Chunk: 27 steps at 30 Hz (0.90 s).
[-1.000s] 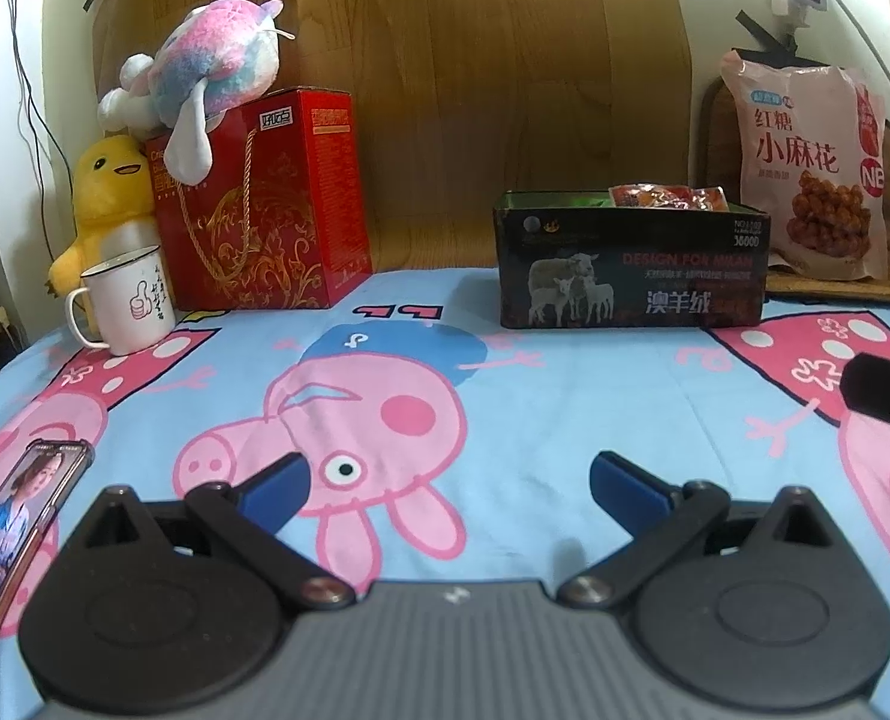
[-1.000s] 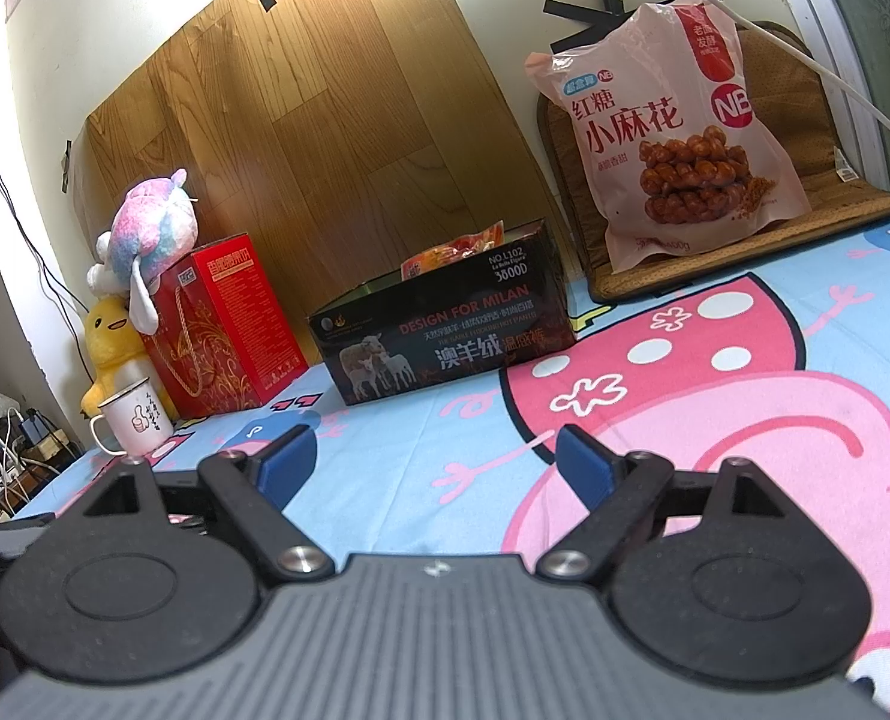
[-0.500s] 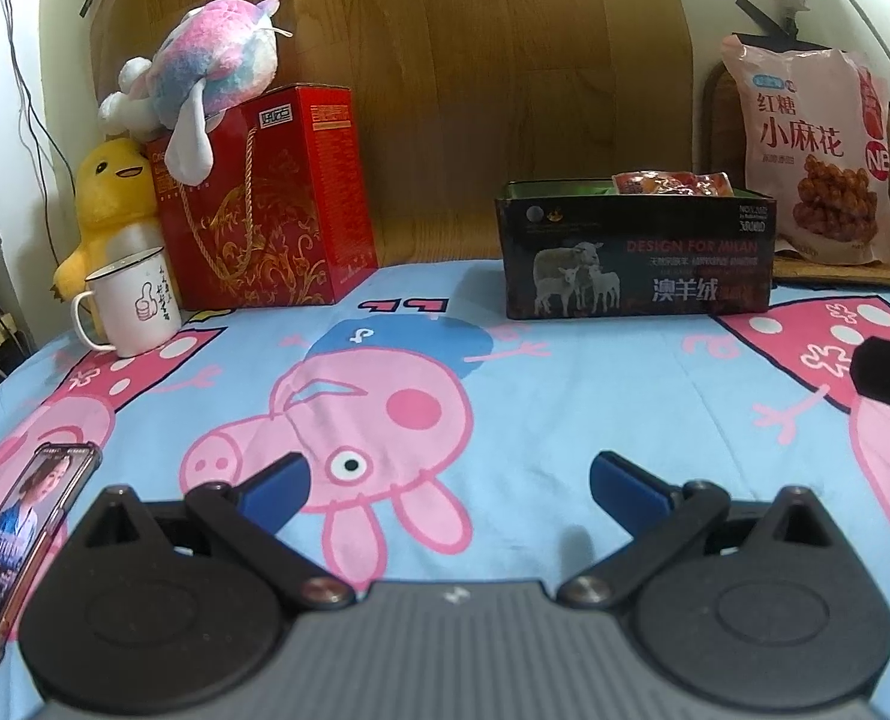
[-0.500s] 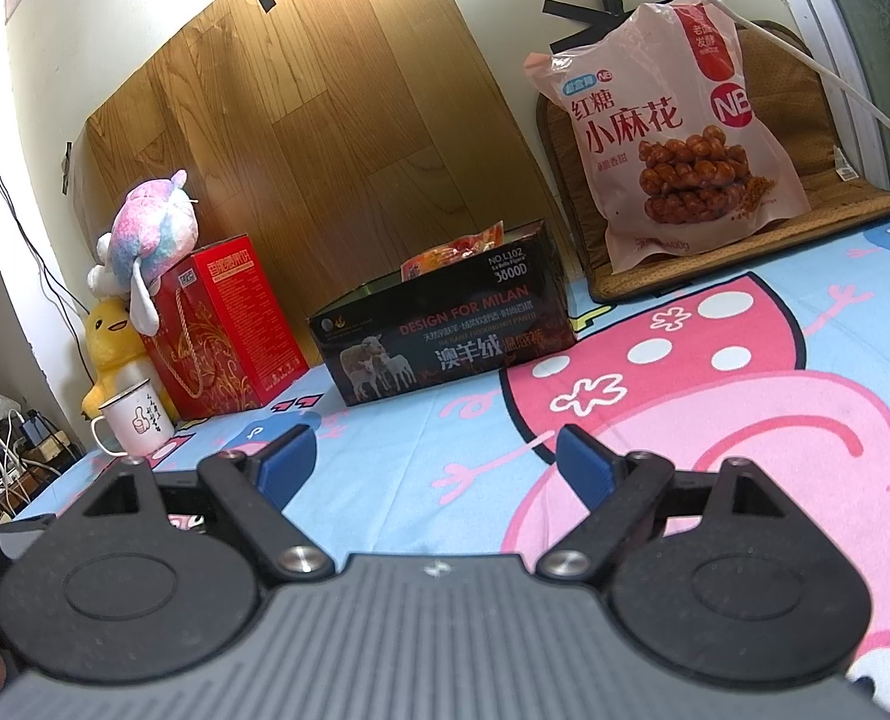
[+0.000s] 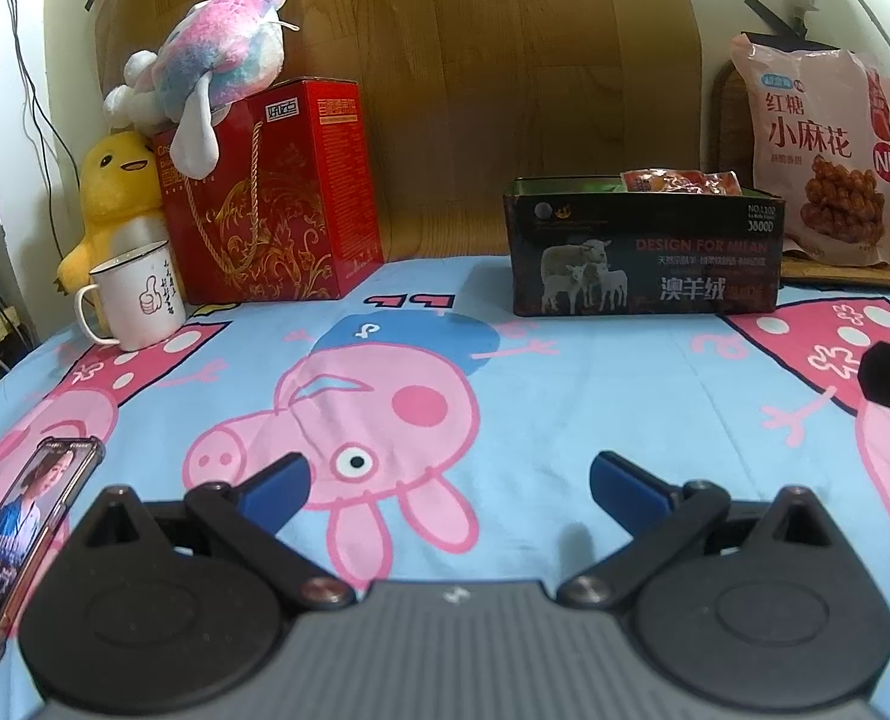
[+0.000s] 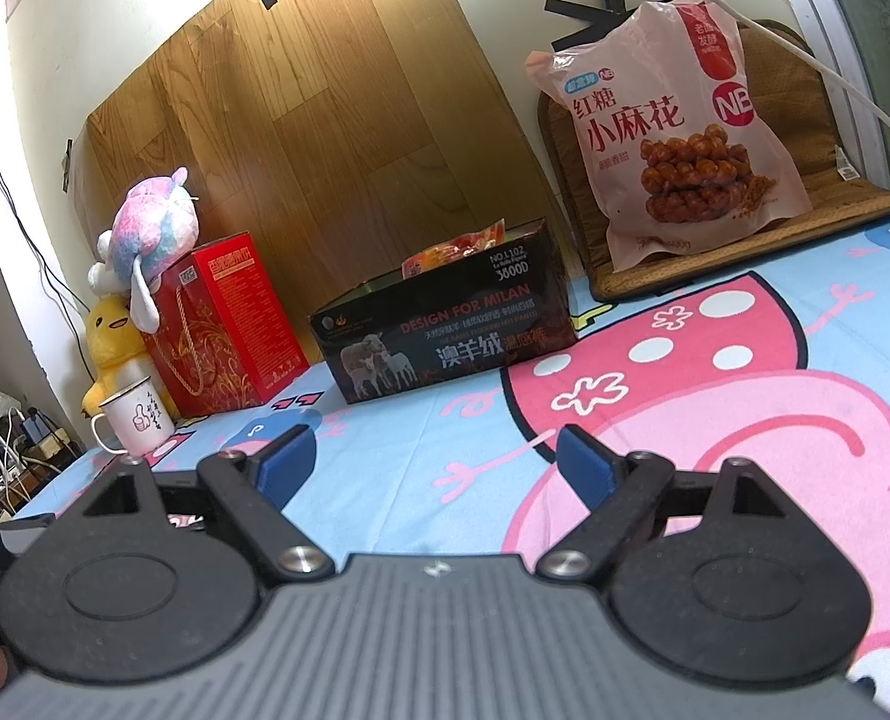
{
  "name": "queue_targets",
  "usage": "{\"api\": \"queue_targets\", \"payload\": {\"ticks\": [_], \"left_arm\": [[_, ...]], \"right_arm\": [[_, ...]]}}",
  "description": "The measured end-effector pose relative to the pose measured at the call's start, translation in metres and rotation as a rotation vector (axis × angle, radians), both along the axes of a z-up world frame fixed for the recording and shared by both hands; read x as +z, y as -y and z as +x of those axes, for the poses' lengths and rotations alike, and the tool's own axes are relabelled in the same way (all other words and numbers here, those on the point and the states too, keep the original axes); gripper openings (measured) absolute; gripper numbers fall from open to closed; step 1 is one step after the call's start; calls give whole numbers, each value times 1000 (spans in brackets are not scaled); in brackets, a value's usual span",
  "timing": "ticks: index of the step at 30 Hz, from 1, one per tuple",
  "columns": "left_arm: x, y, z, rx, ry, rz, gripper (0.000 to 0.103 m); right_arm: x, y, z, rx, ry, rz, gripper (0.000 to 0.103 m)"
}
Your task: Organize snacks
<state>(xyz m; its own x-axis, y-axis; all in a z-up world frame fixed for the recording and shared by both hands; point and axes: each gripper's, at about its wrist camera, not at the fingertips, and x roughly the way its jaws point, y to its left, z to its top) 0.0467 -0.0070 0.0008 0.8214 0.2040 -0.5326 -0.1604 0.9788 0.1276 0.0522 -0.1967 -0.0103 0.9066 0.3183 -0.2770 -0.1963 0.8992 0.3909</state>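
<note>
Two tools hover low over the cartoon-print sheet [image 5: 565,396], both empty: the left tool [image 5: 448,483] and the right tool [image 6: 433,462] each stand with jaws spread wide and nothing between them. Farther on sits the dark box [image 5: 643,252] with an open top, a small orange snack packet [image 5: 679,181] already poking out of it. Behind and to its right, the big pink snack bag [image 6: 679,126] leans upright on a woven mat [image 6: 745,258] against the wall. That bag looks light, puffy and crinkly, its film likely slippery and its contents brittle, so I would pinch the flat top seam or a side edge, gently, rather than squeeze the belly.
</note>
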Motion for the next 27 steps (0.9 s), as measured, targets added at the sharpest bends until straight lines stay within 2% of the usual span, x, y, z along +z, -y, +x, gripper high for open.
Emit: {"api": "queue_targets", "payload": {"ticks": [27], "left_arm": [[0, 6, -1, -33, 7, 27, 103]], "right_arm": [[0, 0, 0, 0, 0, 1, 89]]}}
